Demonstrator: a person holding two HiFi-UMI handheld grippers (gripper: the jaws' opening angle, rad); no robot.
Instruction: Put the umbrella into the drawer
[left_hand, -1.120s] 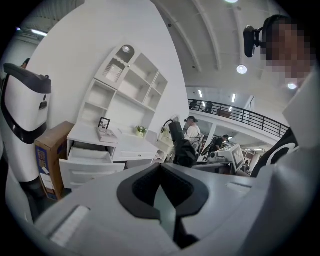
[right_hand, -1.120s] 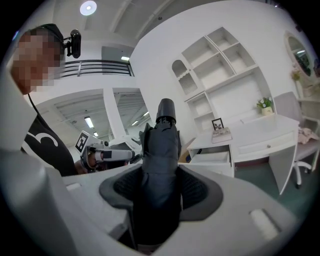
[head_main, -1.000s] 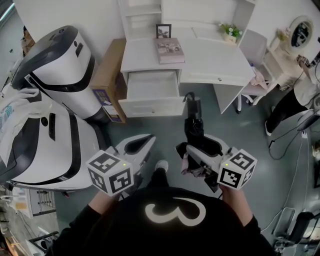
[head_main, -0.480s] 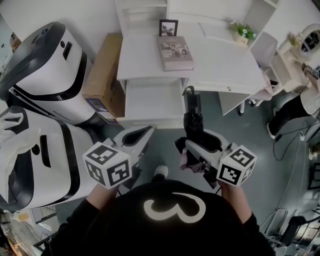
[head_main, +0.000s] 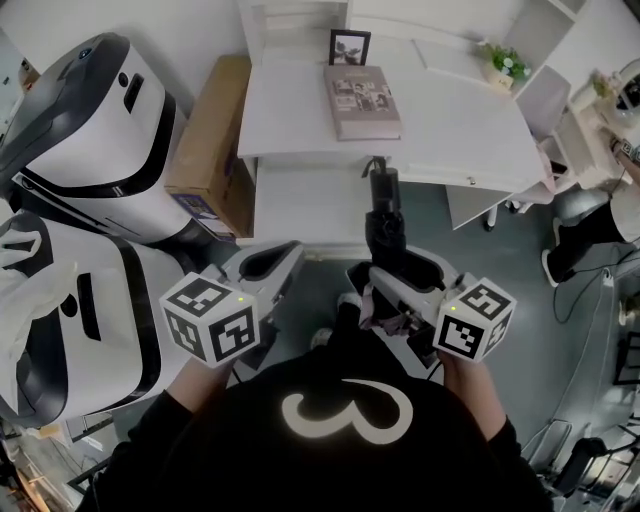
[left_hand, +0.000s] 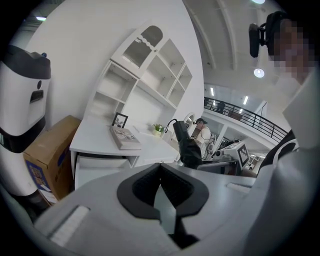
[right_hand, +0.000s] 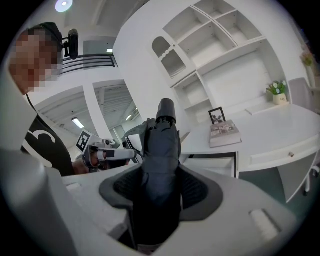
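My right gripper (head_main: 393, 277) is shut on a folded black umbrella (head_main: 384, 222), which sticks out forward past the jaws. In the right gripper view the umbrella (right_hand: 162, 142) fills the gap between the black pads (right_hand: 200, 187). Its far end reaches the right edge of the open white drawer (head_main: 298, 203) under the white desk (head_main: 450, 125). My left gripper (head_main: 267, 268) hovers beside it, just short of the drawer front, shut with nothing between its pads (left_hand: 145, 185). The drawer (left_hand: 97, 167) looks bare inside.
A book (head_main: 361, 101), a photo frame (head_main: 349, 46) and a small plant (head_main: 505, 63) sit on the desk. A cardboard box (head_main: 208, 140) stands left of the drawer, with two large white-and-black machines (head_main: 85, 140) further left. A chair (head_main: 548, 98) is at the right.
Both grippers have moved forward toward the desk, the umbrella still held. The umbrella's far end now lies at the drawer's right edge; earlier it was well short of it.
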